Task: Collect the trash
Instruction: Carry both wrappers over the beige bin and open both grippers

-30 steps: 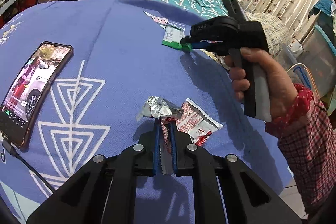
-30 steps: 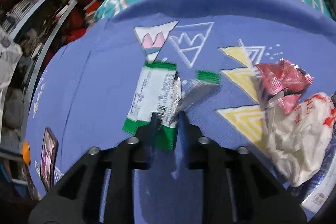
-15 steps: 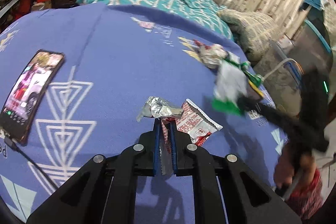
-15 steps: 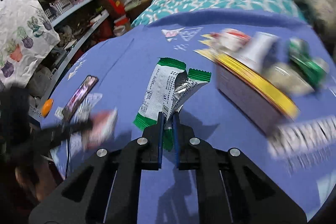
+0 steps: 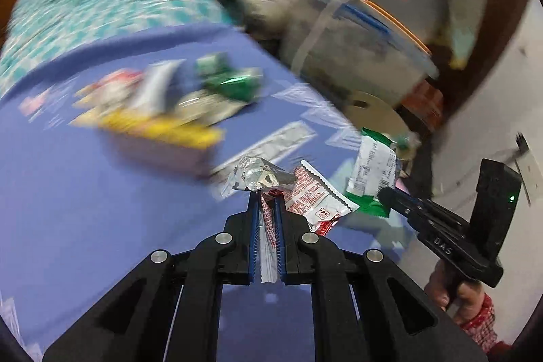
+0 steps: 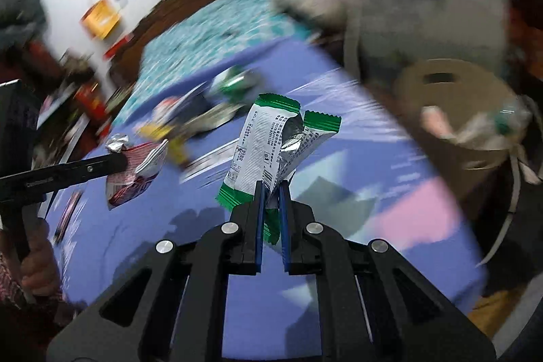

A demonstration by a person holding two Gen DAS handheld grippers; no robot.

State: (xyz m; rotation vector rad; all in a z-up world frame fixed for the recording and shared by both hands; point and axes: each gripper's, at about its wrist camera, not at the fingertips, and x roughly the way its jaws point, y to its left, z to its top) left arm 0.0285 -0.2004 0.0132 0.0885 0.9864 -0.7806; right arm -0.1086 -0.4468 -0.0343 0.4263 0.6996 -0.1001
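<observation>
A purple patterned cloth (image 5: 85, 209) covers the table, and most of the background is smeared by motion blur. Beyond the table's far edge stands a large translucent storage tub (image 6: 424, 5) with a blue and orange rim; its contents cannot be made out. In front of it sits a round tan bin (image 6: 451, 111) holding crumpled pale and green wrappers. On the cloth lies a flat box with a yellow edge (image 5: 159, 138), with blurred red, white and green wrappers heaped on top. The right gripper (image 6: 270, 192) is clamped on a green-and-white wrapper (image 6: 258, 145), torn open to silver foil, printed with small text and a barcode too fine to read. The left gripper (image 5: 264, 202) is clenched on a red-and-white wrapper (image 5: 312, 192) with a crumpled silver end; its print is unreadable. Both wrappers hang above the cloth, near the bin. The right tool's body reads "DAS", seen from the left camera.
</observation>
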